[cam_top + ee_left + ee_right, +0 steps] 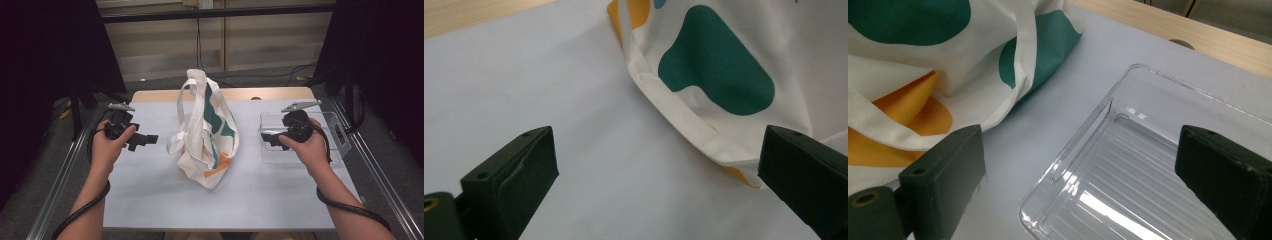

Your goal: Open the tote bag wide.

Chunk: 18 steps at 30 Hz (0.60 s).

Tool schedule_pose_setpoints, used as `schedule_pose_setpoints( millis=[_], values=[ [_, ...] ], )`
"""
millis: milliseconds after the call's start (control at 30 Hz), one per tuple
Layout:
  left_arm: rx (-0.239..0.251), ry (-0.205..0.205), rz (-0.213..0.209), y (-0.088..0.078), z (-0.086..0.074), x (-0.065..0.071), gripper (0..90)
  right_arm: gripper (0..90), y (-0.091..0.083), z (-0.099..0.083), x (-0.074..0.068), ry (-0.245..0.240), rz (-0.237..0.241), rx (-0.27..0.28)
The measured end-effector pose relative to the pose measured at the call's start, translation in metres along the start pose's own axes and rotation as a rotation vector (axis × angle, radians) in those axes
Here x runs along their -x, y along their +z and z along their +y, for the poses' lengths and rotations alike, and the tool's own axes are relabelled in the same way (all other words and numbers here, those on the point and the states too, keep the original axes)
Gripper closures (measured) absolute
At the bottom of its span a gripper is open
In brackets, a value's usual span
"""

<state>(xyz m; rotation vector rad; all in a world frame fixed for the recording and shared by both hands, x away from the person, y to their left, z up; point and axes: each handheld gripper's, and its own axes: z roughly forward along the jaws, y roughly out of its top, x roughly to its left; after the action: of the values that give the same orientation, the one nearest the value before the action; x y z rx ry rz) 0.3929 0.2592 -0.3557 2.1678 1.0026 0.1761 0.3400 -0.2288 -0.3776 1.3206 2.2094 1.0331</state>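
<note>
A white cloth tote bag (206,131) with green and orange patches stands slumped in the middle of the table, its handles bunched at the top. My left gripper (148,139) hovers just left of the bag, open and holding nothing. In the left gripper view the bag (724,75) and its hem lie ahead between the spread jaws of the left gripper (659,172). My right gripper (266,139) is open over the left end of a clear plastic tray (331,128). The right gripper view shows the right gripper (1083,175) with the tray (1148,165) under it and the bag (908,65) to its left.
A pale grey mat (150,192) covers the table, with a wooden strip (240,93) along the far edge. Metal rails run down both sides. Dark curtains and stands flank the table. Cables trail from both grippers along the person's forearms.
</note>
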Motion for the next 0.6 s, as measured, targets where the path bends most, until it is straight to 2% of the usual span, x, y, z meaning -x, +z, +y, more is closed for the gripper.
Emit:
schedule_pose_setpoints(
  millis=[167,300,400,433,600],
  values=[
    [0.001,0.004,-0.011,0.002,0.006,0.005,2.2,5.5,0.004,0.008,-0.005,-0.014,0.001,-0.006],
    [-0.002,0.023,-0.012,0.004,0.014,0.011,2.2,5.5,0.008,0.016,-0.011,-0.031,0.015,-0.004],
    [-0.007,0.025,-0.021,0.003,0.017,0.01,2.3,5.3,0.009,0.022,-0.015,-0.038,0.015,-0.002],
    [0.005,0.02,-0.02,0.004,0.019,0.011,2.3,5.3,0.009,0.024,-0.016,-0.039,0.02,0.0],
    [0.009,0.023,-0.024,0.005,0.029,0.014,2.3,5.3,0.01,0.032,-0.02,-0.046,0.021,0.004]
  ],
)
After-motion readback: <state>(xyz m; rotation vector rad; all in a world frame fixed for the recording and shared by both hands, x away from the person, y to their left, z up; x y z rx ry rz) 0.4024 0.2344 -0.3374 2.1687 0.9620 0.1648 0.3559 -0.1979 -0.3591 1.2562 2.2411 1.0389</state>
